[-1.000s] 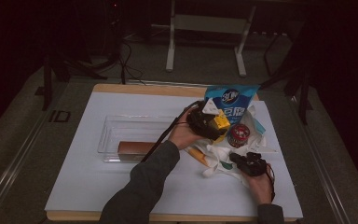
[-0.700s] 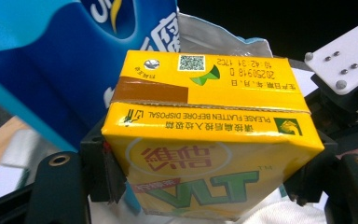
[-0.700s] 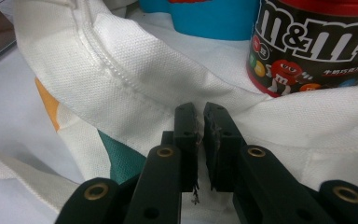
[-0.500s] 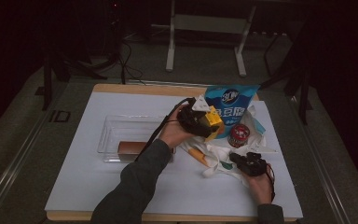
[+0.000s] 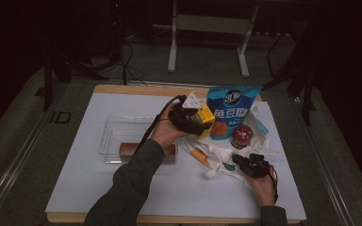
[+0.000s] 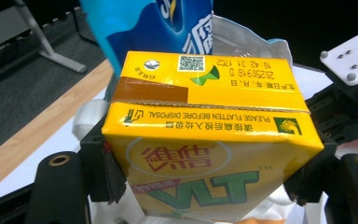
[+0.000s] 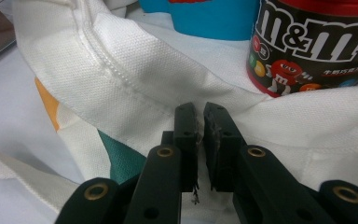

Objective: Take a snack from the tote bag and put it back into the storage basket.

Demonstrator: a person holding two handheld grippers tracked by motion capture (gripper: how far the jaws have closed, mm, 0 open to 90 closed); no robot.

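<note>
In the high view my left gripper (image 5: pixel 194 120) is near the middle of the frame, raised over the white cloth bag (image 5: pixel 217 157). It pinches a yellow drink carton (image 5: pixel 205 118). In the left gripper view the carton (image 6: pixel 209 140) fills the middle of the frame, lying on its side between the two black jaws, which press on its left and right ends. The blue snack bag (image 6: pixel 154 28) stands behind it at the top of that frame.

My right gripper (image 5: pixel 245 162) is at the lower right of the high view, low on the table. In the right gripper view its tips (image 7: pixel 200 135) sit just below the middle, pressed almost together on the hem of the cloth bag (image 7: pixel 121 84). A dark M&M's tub (image 7: pixel 312 46) stands on the cloth at the upper right, and the blue bag (image 7: pixel 205 18) is at the top.

In the high view, a clear tray (image 5: pixel 115 129) lies left of centre with a brown bar (image 5: pixel 125 149) at its near edge.
</note>
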